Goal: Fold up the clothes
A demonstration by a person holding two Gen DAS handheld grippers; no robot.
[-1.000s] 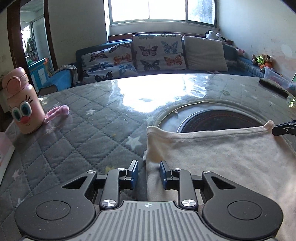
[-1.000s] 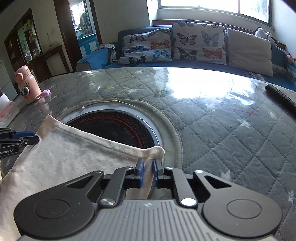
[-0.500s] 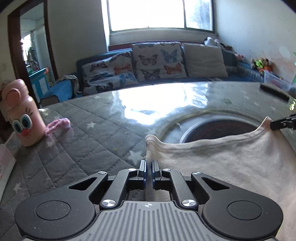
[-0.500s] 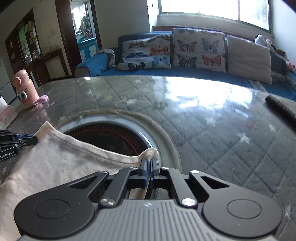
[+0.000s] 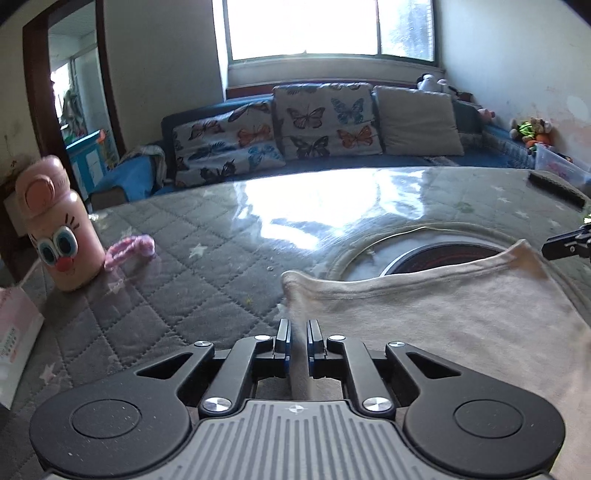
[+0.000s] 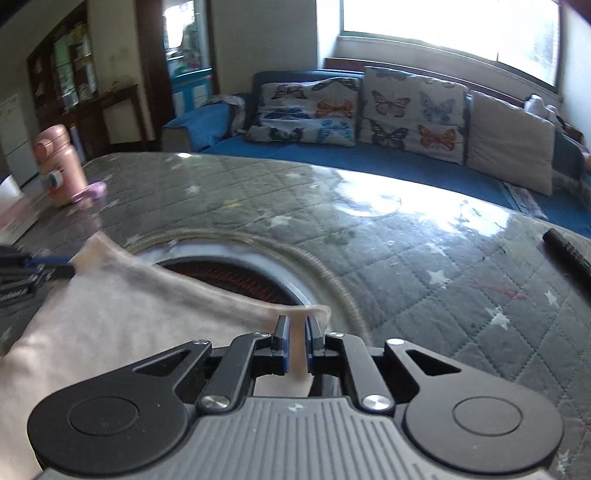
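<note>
Cream shirt (image 5: 424, 325) lies flat on the quilted table (image 5: 184, 266), partly over the round burner (image 5: 443, 254). Left gripper (image 5: 298, 334) sits slightly parted around its near-left edge; right gripper (image 6: 298, 332), narrowly open, straddles the right corner.

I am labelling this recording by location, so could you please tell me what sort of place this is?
Most likely a home living room. A blue sofa with butterfly cushions sits under a window, soft toys lie nearby, and the work surface is a quilted table cover.
</note>
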